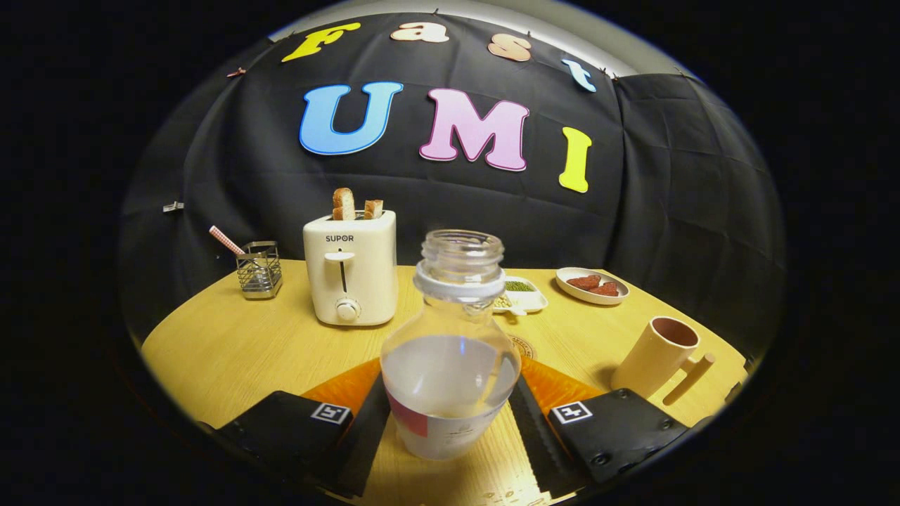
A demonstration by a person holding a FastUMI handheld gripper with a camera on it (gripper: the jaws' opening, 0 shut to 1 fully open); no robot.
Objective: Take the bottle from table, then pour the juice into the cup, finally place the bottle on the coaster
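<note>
A clear, uncapped bottle (451,351) stands upright between my fingers, about half full of pale juice, with a white collar ring and a white label with a red patch. My gripper (451,383) is shut on it, and both fingers (365,422) press against the widest part of its body. The round coaster (526,346) peeks out just behind the bottle on the right, mostly hidden by it. A beige cup (657,355) with a straight handle stands on the table to the right, just beyond my right finger, and looks empty.
The wooden table (232,344) carries a white toaster (350,270) with two bread slices at the back left and a wire holder (259,269) with a striped straw further left. A small white dish (522,295) and an oval plate of red pieces (592,284) sit behind the bottle.
</note>
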